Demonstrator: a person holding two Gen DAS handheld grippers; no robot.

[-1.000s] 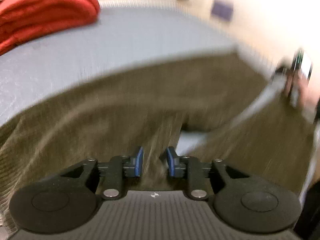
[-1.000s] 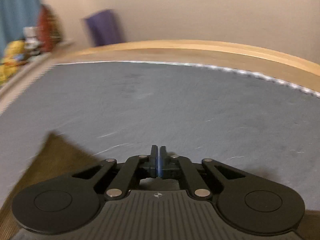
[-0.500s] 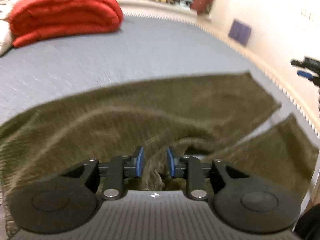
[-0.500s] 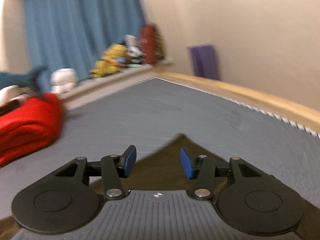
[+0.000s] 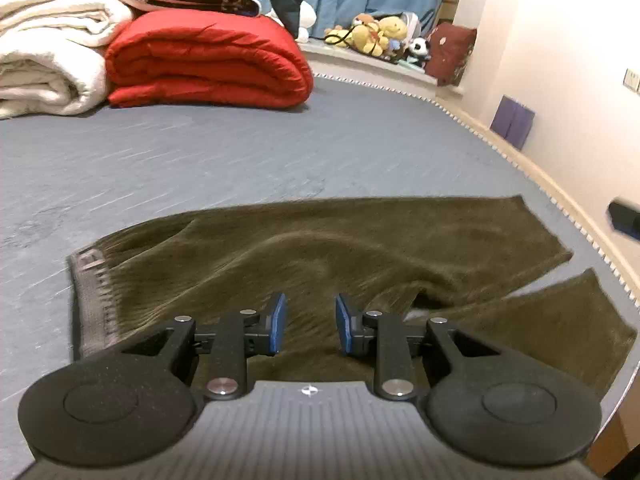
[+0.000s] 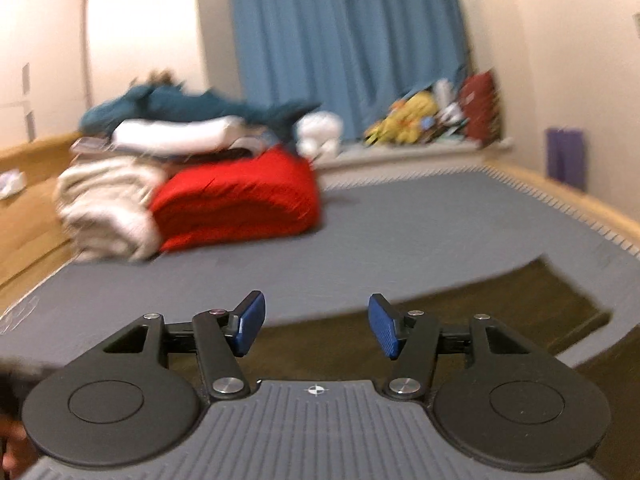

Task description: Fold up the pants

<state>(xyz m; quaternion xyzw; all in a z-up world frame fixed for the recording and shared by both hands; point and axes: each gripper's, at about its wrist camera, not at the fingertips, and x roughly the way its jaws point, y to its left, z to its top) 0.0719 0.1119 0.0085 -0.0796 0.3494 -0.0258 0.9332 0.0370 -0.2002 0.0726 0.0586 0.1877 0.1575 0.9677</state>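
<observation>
Grey bedding (image 5: 248, 160) fills most of both views, a wide flat mattress edged by a pale wooden frame (image 5: 560, 188) against a cream wall. At the far end sit a folded red quilt (image 5: 208, 60) and a rolled white blanket (image 5: 48, 68), touching each other, with a dark teal plush lying on top. Behind them hangs a blue curtain (image 6: 344, 40), and a row of soft toys (image 5: 380, 34) lines the sill beside it.

On the near part of the bed the olive pants (image 5: 320, 252) lie spread out, long axis running across the left wrist view: the waistband (image 5: 90, 292) is at the left end, and the two legs run to the right, splitting into a far leg and a near leg with a sliver of grey sheet showing between them. The cloth has a few low ridges near the crotch and is not yet doubled over anywhere that shows.

The left gripper (image 5: 308, 324) hangs directly over the seat of the pants, its jaws a little apart with nothing pinched between them. The right gripper (image 6: 316, 326) is over the near edge of the fabric, its jaws opening and empty, with one leg cuff (image 6: 568, 300) ahead to its right; that view is blurred.

Judging from this, the left gripper is closer to the waistband and the right to the leg ends, so a lengthwise fold would likely start by pinching the near edge.
</observation>
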